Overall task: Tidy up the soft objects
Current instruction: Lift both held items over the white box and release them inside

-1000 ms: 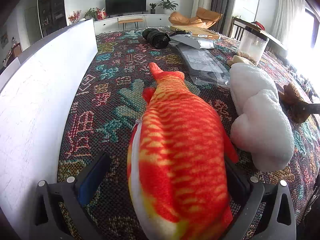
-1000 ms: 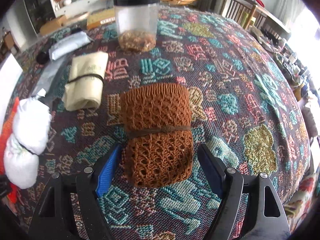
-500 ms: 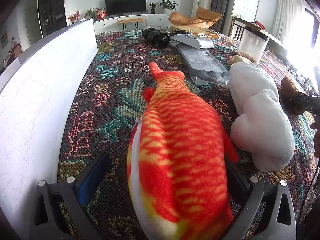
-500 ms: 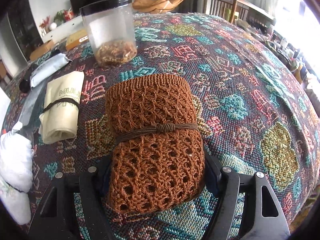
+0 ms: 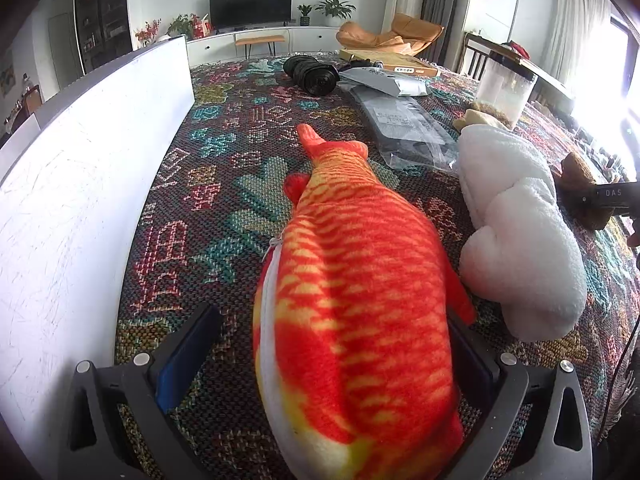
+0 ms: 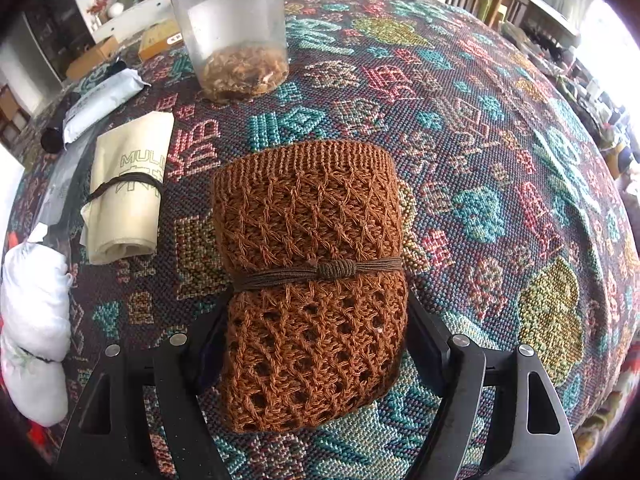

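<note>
An orange-red plush fish (image 5: 360,280) lies on the patterned tablecloth between the jaws of my left gripper (image 5: 332,344). The jaws stand open around it; the left pad is clear of the plush. My right gripper (image 6: 316,332) is shut on a rolled brown knit bundle (image 6: 312,264) tied with a brown cord, both pads pressing its sides. The bundle also shows at the right edge of the left wrist view (image 5: 580,184). A white plush (image 5: 516,216) lies right of the fish, and shows in the right wrist view (image 6: 34,320). A cream rolled cloth (image 6: 126,188) lies left of the bundle.
A white board (image 5: 80,184) stands along the left. A clear jar with a black lid (image 6: 236,32) stands behind the bundle. A plastic-wrapped dark package (image 5: 404,128), a grey pouch (image 5: 384,80) and a black roll (image 5: 312,74) lie further back.
My right gripper closed on the brown knit bundle and raised it slightly off the cloth. The left gripper and the fish have not moved.
</note>
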`<state>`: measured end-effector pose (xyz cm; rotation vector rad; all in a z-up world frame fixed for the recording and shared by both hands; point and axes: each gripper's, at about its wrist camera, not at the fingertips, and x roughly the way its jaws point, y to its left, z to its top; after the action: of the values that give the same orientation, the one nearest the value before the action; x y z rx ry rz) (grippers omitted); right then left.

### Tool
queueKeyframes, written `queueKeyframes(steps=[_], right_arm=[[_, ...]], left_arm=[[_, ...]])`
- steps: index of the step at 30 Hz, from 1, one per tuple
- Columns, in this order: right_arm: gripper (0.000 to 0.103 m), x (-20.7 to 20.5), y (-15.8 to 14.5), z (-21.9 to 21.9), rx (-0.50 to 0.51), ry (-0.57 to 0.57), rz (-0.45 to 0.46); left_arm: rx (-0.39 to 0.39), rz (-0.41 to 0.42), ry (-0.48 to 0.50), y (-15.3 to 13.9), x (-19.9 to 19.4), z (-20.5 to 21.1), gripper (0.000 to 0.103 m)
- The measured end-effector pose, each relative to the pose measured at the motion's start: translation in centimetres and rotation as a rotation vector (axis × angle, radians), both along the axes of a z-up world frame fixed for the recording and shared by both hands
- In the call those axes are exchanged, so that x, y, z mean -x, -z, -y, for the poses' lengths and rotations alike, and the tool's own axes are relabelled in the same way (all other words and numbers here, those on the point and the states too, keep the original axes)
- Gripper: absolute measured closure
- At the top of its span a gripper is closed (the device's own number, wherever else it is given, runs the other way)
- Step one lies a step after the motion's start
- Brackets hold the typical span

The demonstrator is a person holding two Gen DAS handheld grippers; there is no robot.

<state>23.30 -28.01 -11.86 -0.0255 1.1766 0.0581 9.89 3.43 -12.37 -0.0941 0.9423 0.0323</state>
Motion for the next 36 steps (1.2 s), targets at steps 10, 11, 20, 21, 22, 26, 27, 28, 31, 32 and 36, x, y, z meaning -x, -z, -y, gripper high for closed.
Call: queueKeyframes(steps=[10,11,20,21,22,26,27,28,31,32,36], right_arm=[[0.036,2.1,-3.0,-0.8,0.006,0.016,0.111],[0.036,2.7,-4.0,-0.9,0.002,0.013,0.139],[0.036,8.6,-13.9,-11.3,-0.119,-0.221,0.295],[0.036,9.6,-14.9,-13.5,-0.146,-0.27,0.308],[0.036,10.7,-15.7,-15.8,-0.178,-0.319,0.316],[0.035,15.1,-18.2,-25.3,-0.344,-0.52,0.306],[0.034,16.2,-18.6,-27.7,-0.383,-0.568,0.297],[0.031,17.2,-18.7,-29.9,-0.417,-0.61,0.282],[0.024,19.1,-17.8,-36.2,-0.497,-0.677,0.2],[0.022,19.3,-17.0,-38.1,-0.513,-0.693,0.155],[0.022,19.6,-13.8,-41.8,-0.513,-0.709,0.019]], left_arm=[[0.149,0.033,0.044,-3.0,1.8,-0.7,0.065],[0.183,0.048,0.041,-3.8,2.2,-0.8,0.065],[0.298,0.243,0.048,-13.8,8.1,-5.1,0.065],[0.283,0.264,0.028,-14.7,8.9,-6.5,0.065],[0.262,0.283,0.002,-15.6,9.9,-8.0,0.065],[0.136,0.316,-0.155,-17.4,14.1,-15.0,0.064],[0.097,0.31,-0.203,-17.4,15.1,-16.6,0.063],[0.052,0.298,-0.257,-17.3,16.0,-18.2,0.059],[-0.059,0.196,-0.401,-15.1,17.3,-22.4,0.007],[-0.081,0.174,-0.445,-14.3,17.5,-23.5,0.003],[-0.092,0.16,-0.549,-12.6,18.7,-25.9,0.003]])
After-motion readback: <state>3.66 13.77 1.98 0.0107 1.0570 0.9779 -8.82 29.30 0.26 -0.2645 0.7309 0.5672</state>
